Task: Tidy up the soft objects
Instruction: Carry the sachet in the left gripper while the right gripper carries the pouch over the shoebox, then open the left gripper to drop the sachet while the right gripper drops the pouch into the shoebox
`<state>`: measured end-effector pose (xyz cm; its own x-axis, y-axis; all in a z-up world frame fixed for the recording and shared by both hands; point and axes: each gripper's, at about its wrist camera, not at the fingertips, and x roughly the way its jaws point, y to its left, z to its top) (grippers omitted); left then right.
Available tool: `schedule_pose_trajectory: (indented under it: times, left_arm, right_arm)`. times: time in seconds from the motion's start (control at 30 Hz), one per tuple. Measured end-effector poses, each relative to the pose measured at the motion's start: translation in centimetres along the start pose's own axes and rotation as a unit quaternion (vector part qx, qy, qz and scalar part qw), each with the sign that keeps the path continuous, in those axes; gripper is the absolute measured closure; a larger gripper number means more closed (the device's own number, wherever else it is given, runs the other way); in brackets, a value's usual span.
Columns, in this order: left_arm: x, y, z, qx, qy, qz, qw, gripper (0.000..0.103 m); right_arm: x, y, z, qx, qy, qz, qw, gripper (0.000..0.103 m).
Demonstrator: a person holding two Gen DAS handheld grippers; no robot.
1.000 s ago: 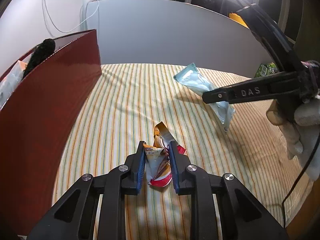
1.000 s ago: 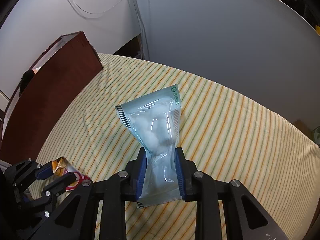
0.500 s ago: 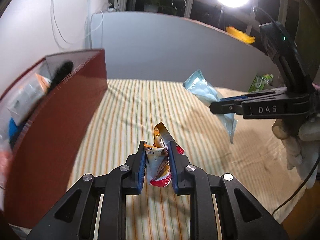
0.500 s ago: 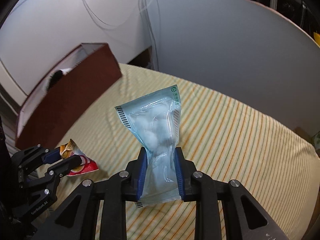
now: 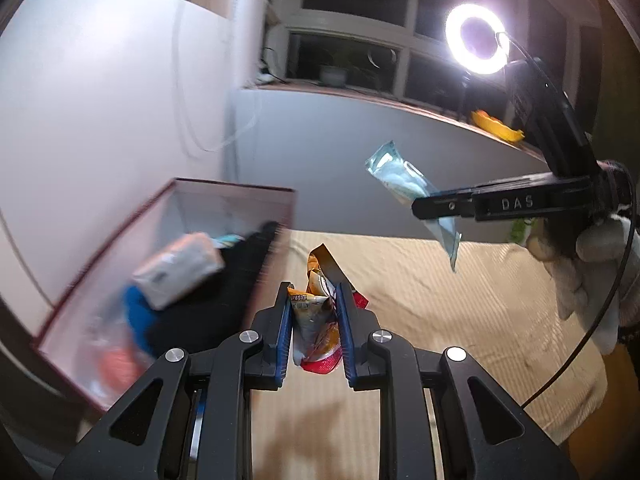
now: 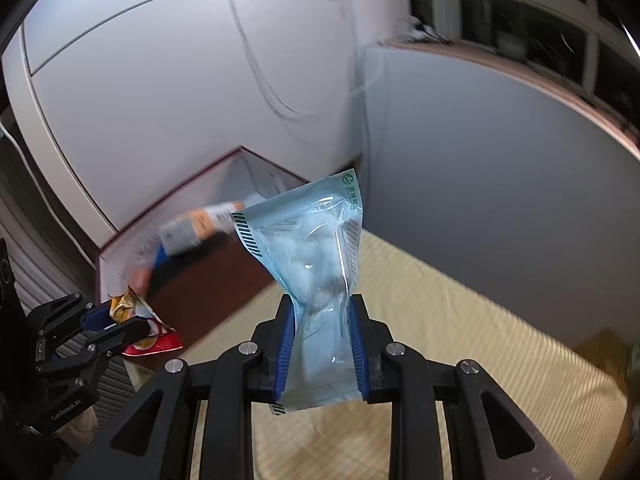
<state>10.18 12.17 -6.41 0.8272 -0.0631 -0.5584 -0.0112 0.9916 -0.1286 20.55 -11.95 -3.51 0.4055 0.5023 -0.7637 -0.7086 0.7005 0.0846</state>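
Your left hand-held gripper [image 5: 313, 328] is clenched on a crumpled snack packet [image 5: 316, 320], held in the air beside the open red box [image 5: 224, 192]. Your right hand-held gripper [image 6: 321, 344] grips a pale blue bag of cotton balls [image 6: 316, 256], also aloft. Below lies a striped cloth [image 6: 460, 320] over the counter. White panels [image 5: 360, 160] behind; ring light [image 5: 478, 40] and dark windows [image 5: 360, 12] above.

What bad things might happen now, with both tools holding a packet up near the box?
1. The crumpled snack packet is pinched only across its middle by the left tool, so it might slip out short of the dark red box.
2. The blue plastic pouch in the right tool looks slick and could slide free.
3. The box already holds several things, so new packets may pile up and spill.
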Motion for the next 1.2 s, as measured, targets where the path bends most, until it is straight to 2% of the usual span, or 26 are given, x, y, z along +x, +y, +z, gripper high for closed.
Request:
schedule_pose_trajectory:
  times: [0.27,0.47,0.73,0.9,1.03,1.1,1.2]
  left_arm:
    - [-1.7,5.7,-0.2,-0.033,-0.013,0.047,0.9983,0.084]
    - [-2.2,8.4,-0.6,-0.050,-0.016,0.069,0.9963,0.084]
    - [-1.7,10.6,-0.9,-0.059,-0.008,0.088,0.9943,0.084]
    - [-1.0,10.8,-1.3,-0.060,0.000,0.088,0.9943,0.084]
    - [-0.4,11.1,-1.2,-0.064,0.004,0.082,0.9946,0.081]
    - [-0.3,11.1,-1.3,-0.067,0.005,0.082,0.9944,0.079]
    - [-0.3,11.3,-1.2,-0.076,0.002,0.084,0.9935,0.058]
  right_arm:
    - [4.0,4.7,7.0,-0.049,-0.003,0.020,0.999,0.079]
    - [8.6,9.2,10.7,-0.080,0.004,0.026,0.996,0.080]
    - [14.4,12.2,12.0,-0.104,0.035,0.021,0.994,0.079]
    - [16.3,12.2,12.4,-0.105,0.049,0.013,0.993,0.079]
    - [17.0,12.6,12.2,-0.112,0.055,-0.001,0.992,0.073]
    - [17.0,12.6,12.2,-0.115,0.055,-0.004,0.992,0.068]
    - [16.8,12.6,12.1,-0.115,0.050,-0.010,0.992,0.056]
